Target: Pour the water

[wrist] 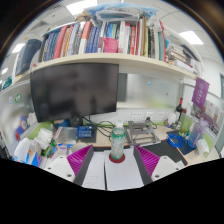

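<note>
A clear water bottle point(117, 138) with a green label stands upright on the desk, its foot in a red ring-shaped base point(117, 157). My gripper point(115, 152) is open. Its magenta pads show on the left finger point(83, 158) and the right finger point(145, 158). The bottle stands between the fingertips with a wide gap at each side, and nothing is held. White sheets of paper point(112, 174) lie on the desk between the fingers, in front of the bottle.
A dark monitor point(74, 92) stands behind the bottle to the left, under a shelf of books point(105, 40). Small items and containers crowd the desk at the left point(35, 140) and right point(188, 135). A blue box point(86, 131) sits behind the bottle.
</note>
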Tool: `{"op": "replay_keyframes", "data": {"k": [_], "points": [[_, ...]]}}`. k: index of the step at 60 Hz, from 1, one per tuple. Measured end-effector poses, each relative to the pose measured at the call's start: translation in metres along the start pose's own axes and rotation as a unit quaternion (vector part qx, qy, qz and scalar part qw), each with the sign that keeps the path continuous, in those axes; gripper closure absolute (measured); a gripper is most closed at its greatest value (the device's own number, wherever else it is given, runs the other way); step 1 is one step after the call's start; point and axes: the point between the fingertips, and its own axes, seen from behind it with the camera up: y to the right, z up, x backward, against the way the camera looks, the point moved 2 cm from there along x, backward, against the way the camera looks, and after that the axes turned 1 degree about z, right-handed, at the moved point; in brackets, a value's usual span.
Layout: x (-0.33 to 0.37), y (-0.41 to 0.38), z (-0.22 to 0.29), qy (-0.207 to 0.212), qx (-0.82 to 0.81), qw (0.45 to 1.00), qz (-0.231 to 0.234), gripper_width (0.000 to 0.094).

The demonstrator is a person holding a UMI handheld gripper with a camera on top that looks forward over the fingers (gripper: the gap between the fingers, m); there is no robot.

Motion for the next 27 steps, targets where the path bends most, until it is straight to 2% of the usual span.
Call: {"op": "replay_keyframes", "data": {"k": [8,27], "points": [[0.026,-0.004,0.011,0.007,-0.015,1.0,-0.009,0.0104],[0.038,0.003,-0.01,-0.007,-0.029,0.999,-0.015,0.0109]]}}
